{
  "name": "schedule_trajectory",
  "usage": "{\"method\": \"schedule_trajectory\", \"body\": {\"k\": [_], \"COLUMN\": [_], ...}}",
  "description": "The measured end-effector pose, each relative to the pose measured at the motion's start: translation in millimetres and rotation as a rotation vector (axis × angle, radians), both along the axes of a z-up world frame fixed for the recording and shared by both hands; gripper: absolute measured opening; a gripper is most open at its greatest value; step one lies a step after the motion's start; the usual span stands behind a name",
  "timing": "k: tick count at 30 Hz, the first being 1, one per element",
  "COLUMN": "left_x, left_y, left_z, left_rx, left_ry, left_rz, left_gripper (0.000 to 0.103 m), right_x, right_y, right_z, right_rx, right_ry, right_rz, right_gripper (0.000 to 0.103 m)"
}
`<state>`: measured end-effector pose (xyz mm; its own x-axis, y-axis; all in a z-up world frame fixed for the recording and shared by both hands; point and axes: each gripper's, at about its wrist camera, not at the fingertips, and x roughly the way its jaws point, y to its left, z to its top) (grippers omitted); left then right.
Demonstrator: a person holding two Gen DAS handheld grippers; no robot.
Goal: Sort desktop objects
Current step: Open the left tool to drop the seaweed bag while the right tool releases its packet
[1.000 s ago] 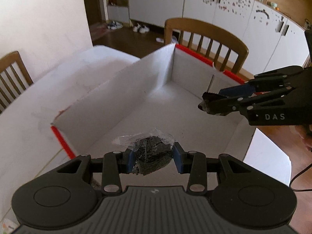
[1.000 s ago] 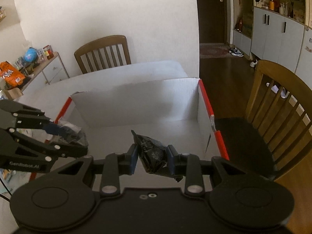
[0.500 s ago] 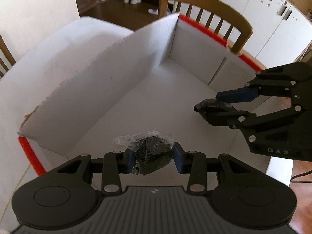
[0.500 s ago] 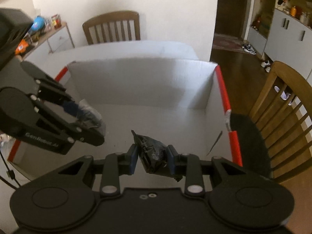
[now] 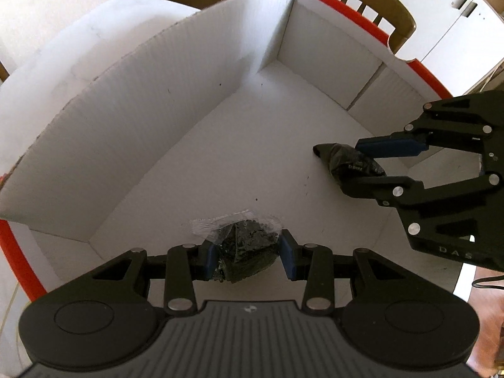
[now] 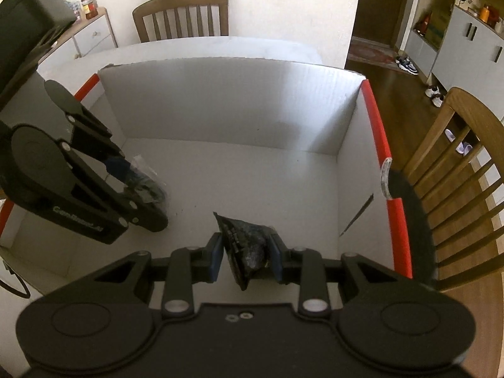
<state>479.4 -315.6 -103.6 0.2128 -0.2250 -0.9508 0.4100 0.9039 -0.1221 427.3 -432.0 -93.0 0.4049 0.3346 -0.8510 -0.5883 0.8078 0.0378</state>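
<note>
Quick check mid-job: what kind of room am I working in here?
Most likely a home dining area: wooden dining chairs around a white table, and shoes by cabinets near a doorway.

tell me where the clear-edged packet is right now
In the left wrist view the clear-edged packet sits low centre, pinched by the left gripper over the white box, left of the right gripper.
</note>
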Motion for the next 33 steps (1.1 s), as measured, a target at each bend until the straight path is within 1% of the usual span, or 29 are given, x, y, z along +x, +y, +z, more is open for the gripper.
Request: {"method": "schedule_trajectory", "body": {"k": [7, 11, 12, 14, 15, 16, 21, 24, 26, 31, 33], "left_x": [5.6, 5.7, 4.8, 4.2, 5.7, 4.6, 2.8, 1.9, 1.0, -0.1, -4.9], "left_y": [-0.5, 1.5, 1.9, 2.5, 2.9, 5.9, 6.0, 9.0, 10.7, 11.6, 15.0], "left_z": [-2.9, -4.6, -4.5, -3.9, -3.7, -1.9, 0.9, 4.6, 8.8, 17.1, 26.2], "left_rx": [0.004, 0.001, -0.001, -0.007, -0.011, -0.013, -0.008, -0.015, -0.029, -0.046, -0.052], "left_ry": [0.045, 0.063, 0.065, 0.066, 0.066, 0.064, 0.051, 0.042, 0.037, 0.019, 0.01], "left_rz": [-0.003, 0.001, 0.003, 0.006, 0.01, 0.014, 0.014, 0.024, 0.021, 0.018, 0.015], "left_gripper": [0.039, 0.043, 0.046, 0.056, 0.063, 0.067, 0.071, 0.073, 0.073, 0.073, 0.073], "right_x": [-1.6, -2.3, -2.4, -2.9, -2.8, -3.0, -2.8, -4.1, -4.8, -10.8, -13.1], "right_y": [8.7, 10.8, 11.1, 10.1, 9.7, 9.4, 8.7, 7.3, 5.7, 4.8, 4.6], "right_z": [-3.9, -6.3, -7.0, -7.3, -7.4, -7.5, -8.1, -5.3, -2.9, 3.1, 6.4], "right_rx": [0.001, 0.004, 0.004, 0.002, 0.002, 0.002, 0.002, 0.007, 0.015, 0.019, 0.022], "right_ry": [0.021, 0.03, 0.031, 0.034, 0.034, 0.035, 0.037, 0.029, 0.023, 0.016, 0.013], "right_rz": [0.02, 0.029, 0.03, 0.033, 0.035, 0.037, 0.034, 0.034, 0.033, 0.032, 0.031], "right_gripper": [0.03, 0.032, 0.033, 0.033, 0.033, 0.034, 0.04, 0.045, 0.05, 0.052, 0.053]}}
